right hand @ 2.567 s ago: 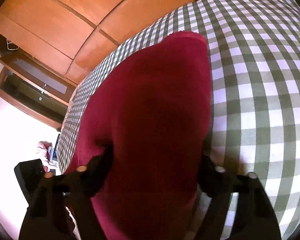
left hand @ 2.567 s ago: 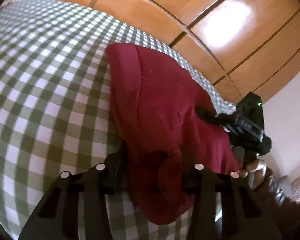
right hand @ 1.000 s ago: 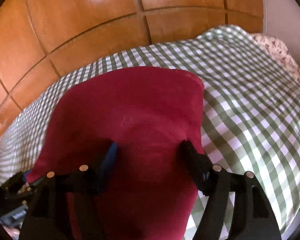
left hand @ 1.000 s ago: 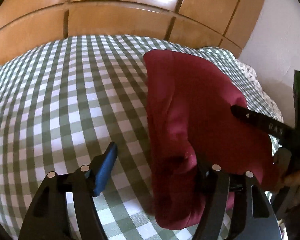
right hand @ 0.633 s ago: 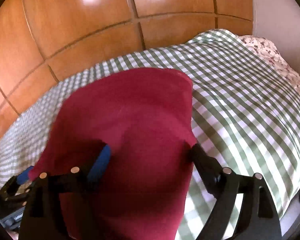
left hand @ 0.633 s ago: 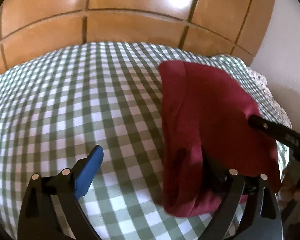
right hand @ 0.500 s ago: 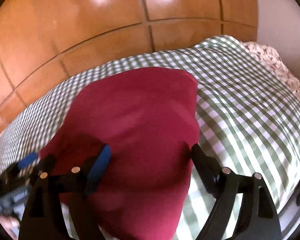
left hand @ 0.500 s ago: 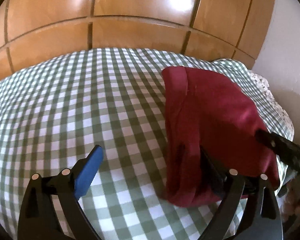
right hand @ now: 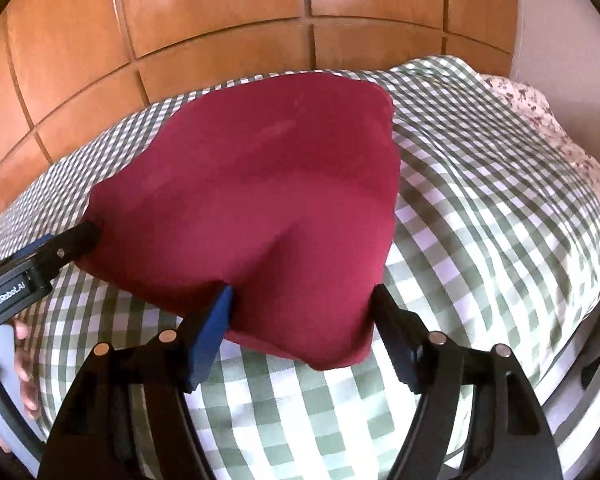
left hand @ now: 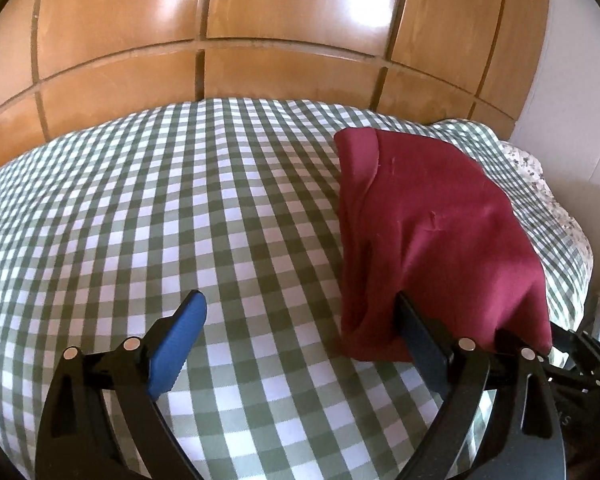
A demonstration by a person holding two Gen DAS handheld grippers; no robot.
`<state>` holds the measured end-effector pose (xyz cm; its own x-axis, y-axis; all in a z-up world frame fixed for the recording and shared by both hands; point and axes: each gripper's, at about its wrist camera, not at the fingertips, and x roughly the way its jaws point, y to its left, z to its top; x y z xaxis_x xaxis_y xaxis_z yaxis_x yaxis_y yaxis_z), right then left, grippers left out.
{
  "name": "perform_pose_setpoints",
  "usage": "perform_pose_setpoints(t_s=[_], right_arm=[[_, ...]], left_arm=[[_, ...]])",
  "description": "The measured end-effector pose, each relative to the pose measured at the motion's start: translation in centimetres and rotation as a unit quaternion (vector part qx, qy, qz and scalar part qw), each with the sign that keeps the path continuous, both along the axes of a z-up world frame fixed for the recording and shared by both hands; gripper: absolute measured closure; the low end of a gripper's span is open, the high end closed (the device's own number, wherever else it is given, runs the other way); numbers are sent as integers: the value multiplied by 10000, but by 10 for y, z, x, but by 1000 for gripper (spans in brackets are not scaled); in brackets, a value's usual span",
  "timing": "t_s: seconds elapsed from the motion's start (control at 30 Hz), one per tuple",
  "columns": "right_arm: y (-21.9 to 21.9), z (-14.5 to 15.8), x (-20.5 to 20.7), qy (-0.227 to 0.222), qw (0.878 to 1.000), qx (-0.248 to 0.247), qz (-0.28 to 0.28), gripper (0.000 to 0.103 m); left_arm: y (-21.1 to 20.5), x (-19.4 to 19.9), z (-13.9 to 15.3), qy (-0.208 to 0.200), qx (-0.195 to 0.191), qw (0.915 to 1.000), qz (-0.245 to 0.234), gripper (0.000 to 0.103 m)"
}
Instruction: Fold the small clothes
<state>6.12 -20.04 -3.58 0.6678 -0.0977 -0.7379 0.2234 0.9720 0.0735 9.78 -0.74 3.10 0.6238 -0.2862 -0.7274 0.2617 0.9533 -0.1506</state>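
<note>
A bed [left hand: 148,216] covered with a green-and-white checked sheet fills most of both views, its cloth smooth on the left and rumpled toward the right edge. A small floral-patterned fabric [right hand: 540,120] shows at the far right corner of the bed. Behind the bed stands a glossy wooden panelled wardrobe [left hand: 260,32], with a pale wall [left hand: 572,80] to its right.

The folded dark red garment [left hand: 432,224] lies on the right part of the bed, near its right edge, with layered folds along its left side.

The left hand-held gripper [left hand: 300,332] is spread wide open; its blue-padded left finger hangs over bare sheet, while its right finger sits at the near left corner of the garment.

The right hand-held gripper [right hand: 304,316] is also open, its two fingers flanking the garment's near right corner, which droops loosely between them.
</note>
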Motion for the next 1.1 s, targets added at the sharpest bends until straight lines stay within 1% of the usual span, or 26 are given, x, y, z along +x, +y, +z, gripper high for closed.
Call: perform_pose_setpoints(t_s=[0.23,0.4,0.43,0.47,0.53,0.6,0.67,0.77,0.83,0.9,1.0,1.1], right_arm=[[6,1,-9,81,9999,-47,-69,22],[9,6,-12,73,9995,-181,-245,19],[11,10,-15,25,9990,-275,-339,15],[11,14,-17,-25,9986,-333,-415,14],[12,24,-22,-161,9973,-407,-591,7],[15,39,-29,-412,9944,-515,-821,2],[20,50,-33,-596,9926,-557,-904,2],[28,60,-36,-706,9908,-594,-993,2],[33,61,-36,-724,9900,-683,-995,2],[40,60,-34,-701,9894,-826,-964,2],[47,58,-35,-709,9898,-857,-893,2],[50,56,-36,-735,9894,-882,-888,2]], left_arm=[[4,-11,5,-51,-9,9999,91,10],[9,-21,8,-130,33,9997,195,9],[9,-22,9,-155,48,9997,205,6],[11,-25,11,-207,67,9995,231,5],[13,-29,13,-264,91,9992,274,4],[15,-32,16,-305,149,9989,335,4],[18,-36,19,-357,95,9987,361,4],[22,-40,24,-397,55,9983,425,4],[25,-43,29,-447,27,9979,468,4],[26,-46,32,-524,81,9974,480,4],[27,-50,36,-631,103,9966,513,4],[28,-53,37,-630,101,9965,542,4]])
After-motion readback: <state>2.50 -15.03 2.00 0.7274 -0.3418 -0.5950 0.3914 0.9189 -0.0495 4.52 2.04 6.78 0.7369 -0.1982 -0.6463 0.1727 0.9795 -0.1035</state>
